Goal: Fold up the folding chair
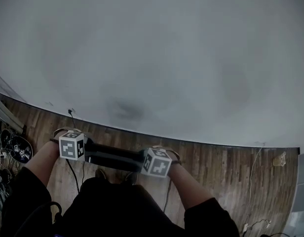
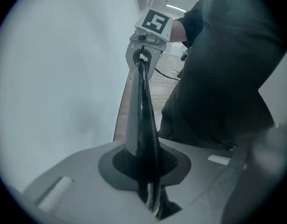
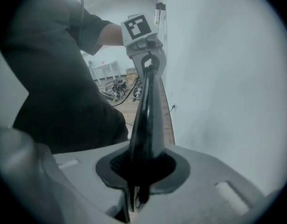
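- The left tool (image 1: pixel 87 151) is clamping the thin dark top edge of the folding chair (image 1: pixel 115 157), with its jaws nearly closed on it.
- The right tool (image 1: pixel 144 162) is pinching the same edge further right, just as narrowly.
- The edge is running between the two tools, close in front of the person's dark clothing (image 1: pixel 107 206).
- A wooden floor (image 1: pixel 216 172) is showing beneath, with a white wall (image 1: pixel 167 58) on the far side.
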`<state>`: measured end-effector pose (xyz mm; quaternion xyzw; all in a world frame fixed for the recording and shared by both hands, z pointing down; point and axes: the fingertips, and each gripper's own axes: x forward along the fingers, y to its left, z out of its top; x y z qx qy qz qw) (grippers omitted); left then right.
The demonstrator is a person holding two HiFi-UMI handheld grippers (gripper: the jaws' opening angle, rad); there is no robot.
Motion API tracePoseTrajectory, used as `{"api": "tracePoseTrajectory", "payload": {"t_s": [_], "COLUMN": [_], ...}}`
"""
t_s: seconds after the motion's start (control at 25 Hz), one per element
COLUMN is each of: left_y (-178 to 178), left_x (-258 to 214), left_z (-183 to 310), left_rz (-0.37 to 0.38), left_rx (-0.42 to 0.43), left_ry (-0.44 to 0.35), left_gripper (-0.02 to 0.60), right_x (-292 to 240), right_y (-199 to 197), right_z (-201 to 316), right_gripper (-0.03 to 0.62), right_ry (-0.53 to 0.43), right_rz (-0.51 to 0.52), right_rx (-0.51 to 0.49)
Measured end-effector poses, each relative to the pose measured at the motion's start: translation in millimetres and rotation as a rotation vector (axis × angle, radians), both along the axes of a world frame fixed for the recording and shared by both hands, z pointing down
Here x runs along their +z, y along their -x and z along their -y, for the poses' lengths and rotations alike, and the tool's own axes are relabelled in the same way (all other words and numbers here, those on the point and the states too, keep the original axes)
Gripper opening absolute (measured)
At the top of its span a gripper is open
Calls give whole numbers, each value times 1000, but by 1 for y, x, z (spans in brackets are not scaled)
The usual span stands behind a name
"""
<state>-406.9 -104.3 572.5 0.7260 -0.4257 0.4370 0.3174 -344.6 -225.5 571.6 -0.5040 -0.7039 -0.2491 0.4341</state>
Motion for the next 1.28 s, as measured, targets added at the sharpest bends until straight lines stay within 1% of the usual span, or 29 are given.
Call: {"api": "tracePoseTrajectory", "payload": {"t_s": [0.2,0.52,0.64,0.76,0.84,0.96,1.08,1.28], "left_y": [13,41,53,72,82,97,113,133], "left_x": [7,5,7,5,2,-3,-7,-9], "left_z": [6,21,22,22,24,25,23,22], "left_rz": [-18,-46,-43,-35,-27,-1,21,54], "left_rx": [-41,-35,-41,-77,-101,-127,-158,-200], "left_ry": [-2,-17,-45,-99,-131,-169,-201,-223], "left_gripper": [57,63,78,120,135,164,164,166], "right_x": [4,4,5,2,0,1,2,0], "right_y": [17,47,59,76,83,93,107,122], "right_z": [9,24,25,28,32,43,54,72], "right_gripper": [57,63,82,119,142,158,181,181], "right_ry": [-4,9,31,72,78,57,43,-12], "right_rz": [-18,-38,-36,-30,-12,41,96,156], "right_rx": [-16,14,51,121,150,173,213,284]}}
